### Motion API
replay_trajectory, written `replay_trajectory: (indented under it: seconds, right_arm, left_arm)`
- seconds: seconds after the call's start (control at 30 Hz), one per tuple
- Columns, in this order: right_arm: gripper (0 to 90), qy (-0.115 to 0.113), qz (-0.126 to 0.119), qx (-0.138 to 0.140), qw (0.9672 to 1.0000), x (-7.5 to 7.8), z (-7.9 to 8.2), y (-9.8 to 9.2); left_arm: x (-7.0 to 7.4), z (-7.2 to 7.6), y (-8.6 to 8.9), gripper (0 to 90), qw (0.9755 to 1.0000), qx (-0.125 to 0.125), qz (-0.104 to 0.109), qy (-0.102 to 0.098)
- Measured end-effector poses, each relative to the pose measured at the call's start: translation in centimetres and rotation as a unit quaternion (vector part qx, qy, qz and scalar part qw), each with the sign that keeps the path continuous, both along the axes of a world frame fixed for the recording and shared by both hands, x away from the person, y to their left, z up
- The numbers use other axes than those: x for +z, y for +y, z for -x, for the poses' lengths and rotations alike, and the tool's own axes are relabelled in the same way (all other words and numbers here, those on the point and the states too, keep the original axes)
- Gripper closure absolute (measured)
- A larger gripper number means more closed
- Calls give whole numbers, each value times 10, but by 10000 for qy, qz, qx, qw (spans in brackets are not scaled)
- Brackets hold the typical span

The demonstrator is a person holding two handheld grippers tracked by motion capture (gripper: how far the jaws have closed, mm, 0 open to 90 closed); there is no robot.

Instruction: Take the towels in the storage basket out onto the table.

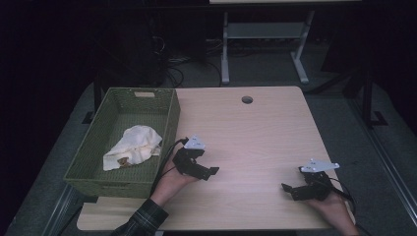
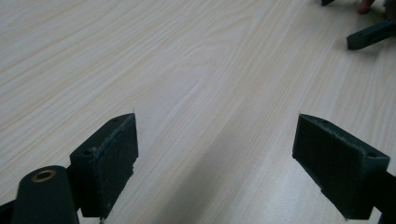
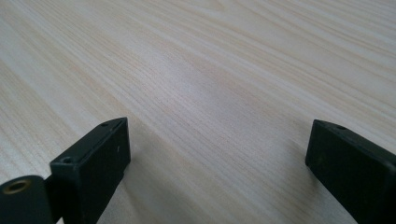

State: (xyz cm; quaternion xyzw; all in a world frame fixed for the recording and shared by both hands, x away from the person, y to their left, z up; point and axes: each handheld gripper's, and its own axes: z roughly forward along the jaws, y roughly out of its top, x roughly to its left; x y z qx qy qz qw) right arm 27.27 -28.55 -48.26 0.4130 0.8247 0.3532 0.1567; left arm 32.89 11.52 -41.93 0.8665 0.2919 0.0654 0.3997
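Observation:
My left gripper (image 1: pixel 202 166) rests low over the light wooden table (image 1: pixel 255 128), just right of a green woven basket (image 1: pixel 171 118). In the left gripper view, my left gripper (image 2: pixel 215 121) stands open over bare wood, and a jaw of the right gripper (image 2: pixel 371 35) shows far off at the top right. A crumpled white cloth (image 1: pixel 135 145) lies inside the basket. My right gripper (image 1: pixel 293 179) sits near the table's front right corner, pointing left. In its own view my right gripper (image 3: pixel 219 124) is open too, with only wood grain between its jaws.
A round cable hole (image 1: pixel 247 100) sits near the table's far edge. Behind the table stand the white legs of another desk (image 1: pixel 225 54) and some cables on the dark floor. The basket overhangs the table's left edge.

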Motion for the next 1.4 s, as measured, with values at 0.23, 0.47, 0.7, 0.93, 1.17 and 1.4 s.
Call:
replay_trajectory:
  seconds: [0.23,0.47,0.7,0.93,1.17,1.4]
  right_arm:
    - [61,-3,0,3,10000,0,0,0]
    - [61,-2,1,2,10000,0,0,0]
    - [61,0,-3,-1,10000,0,0,0]
    - [61,-1,-4,-1,10000,0,0,0]
    - [61,-5,0,0,10000,0,0,0]
    - [61,-6,0,2,10000,0,0,0]
  left_arm:
    - [5,-1,1,134,10000,-38,-36,31]
    - [11,-1,0,134,9999,-92,-26,55]
    - [20,-2,0,134,9999,-88,84,47]
    - [30,-5,3,133,9997,-187,124,61]
    - [41,-8,9,133,9997,-171,175,56]
    - [56,-11,25,132,9994,-148,313,-24]
